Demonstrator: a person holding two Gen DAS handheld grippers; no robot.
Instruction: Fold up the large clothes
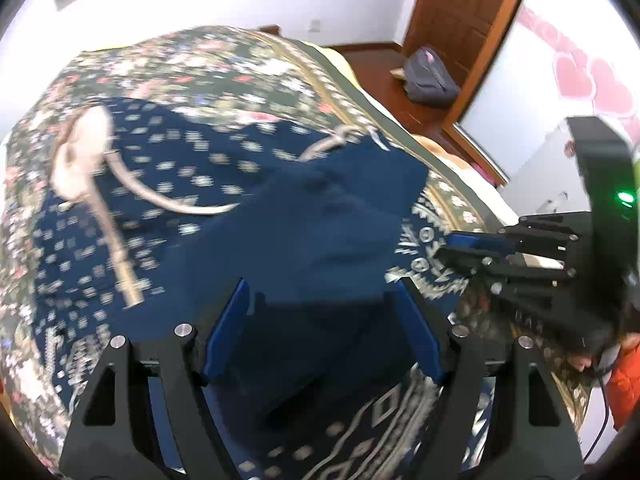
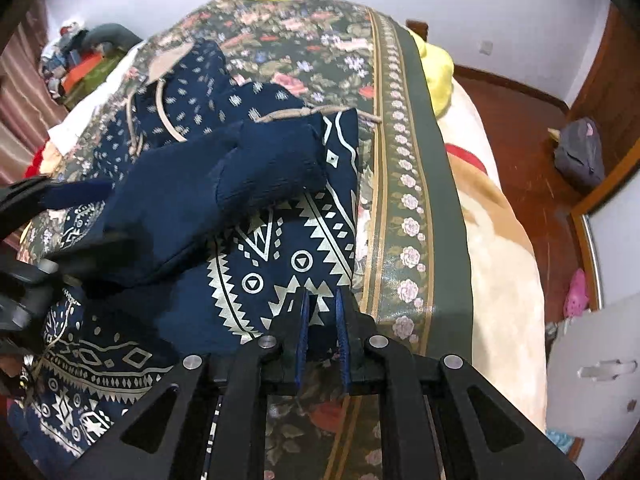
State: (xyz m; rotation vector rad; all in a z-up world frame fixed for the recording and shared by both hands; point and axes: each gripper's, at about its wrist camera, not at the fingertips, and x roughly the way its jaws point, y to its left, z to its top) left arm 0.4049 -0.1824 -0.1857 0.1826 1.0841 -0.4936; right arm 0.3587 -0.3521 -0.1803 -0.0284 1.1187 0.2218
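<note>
The big dark blue cloth garment w/ silver zigzag print lies on the bed w/ the flowery dark green cover, spread over the middle of that cover. A plain blue part of it is lifted & folded over the printed part, so I think the fold step is going on right now, maybe halfway. The left tool has its jaws wide apart, w/ plain blue cloth lying between them; it does not pinch yet. The right tool has its jaws nearly together, w/ a small gap, & the printed edge of the garment sits in that gap near the cover's flower border. It looks like it holds that edge, but I can't tell for sure. The left view is blurry. A tan cord lies on the far part of the garment. Next, I think the left tool needs to shut on the plain flap, then both tools should carry the cloth across the garment & lay it flat, keeping the cord out of the fold.
</note>
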